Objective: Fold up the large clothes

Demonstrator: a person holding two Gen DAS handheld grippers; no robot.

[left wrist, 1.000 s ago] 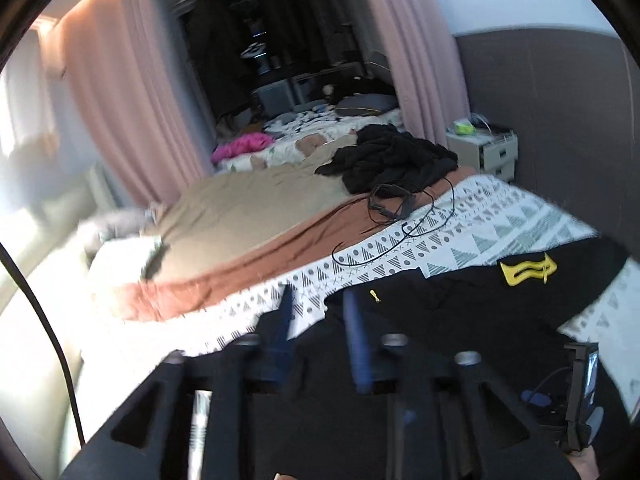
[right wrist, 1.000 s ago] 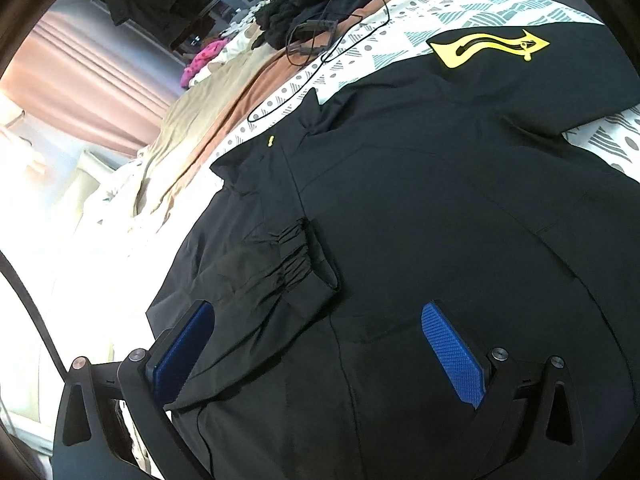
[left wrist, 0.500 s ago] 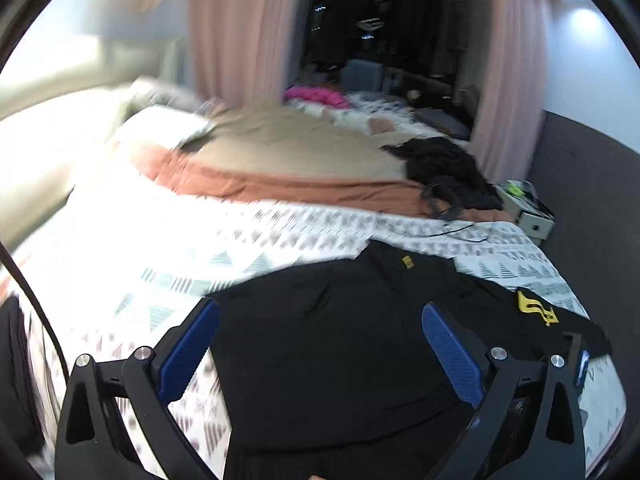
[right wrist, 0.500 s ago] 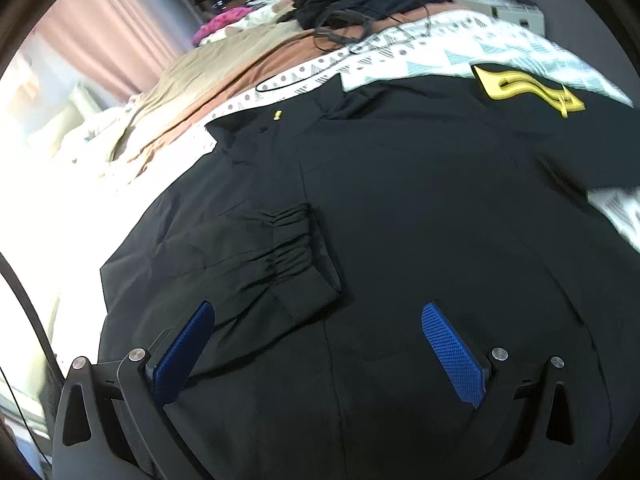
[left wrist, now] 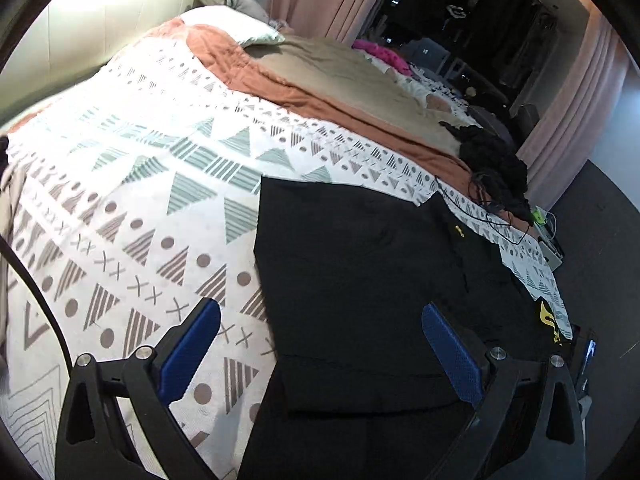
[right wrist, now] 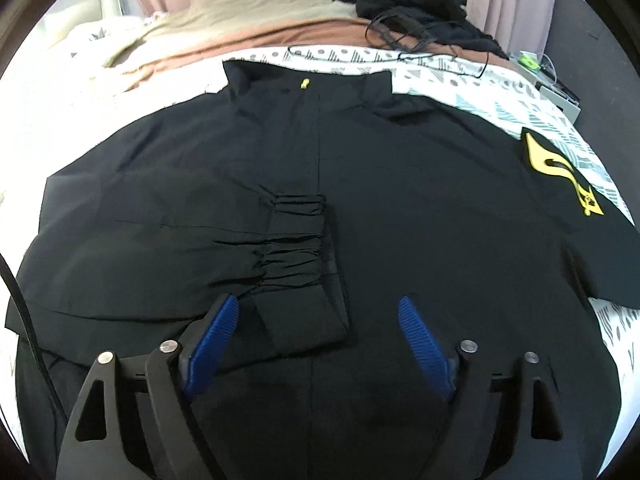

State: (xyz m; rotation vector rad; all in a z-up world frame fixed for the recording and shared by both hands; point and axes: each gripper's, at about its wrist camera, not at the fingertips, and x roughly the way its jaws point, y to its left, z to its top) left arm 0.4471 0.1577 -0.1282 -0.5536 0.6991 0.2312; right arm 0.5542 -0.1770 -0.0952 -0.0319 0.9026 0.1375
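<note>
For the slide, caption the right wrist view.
Open right gripper hovers over a black jacket on the patterned bedspread, one sleeve cuff folded across its front.

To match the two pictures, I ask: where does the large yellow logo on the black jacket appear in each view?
Left wrist: the yellow logo is at the far right, beyond the gripper's right finger.
Right wrist: the yellow logo is at upper right, on the spread sleeve.
Shared landmark: small yellow tag at the collar.

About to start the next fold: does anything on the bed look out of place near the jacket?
Yes: a loose black cable trails over the patterned bedspread just beyond the jacket's collar, running from a heap of dark clothes.
</note>
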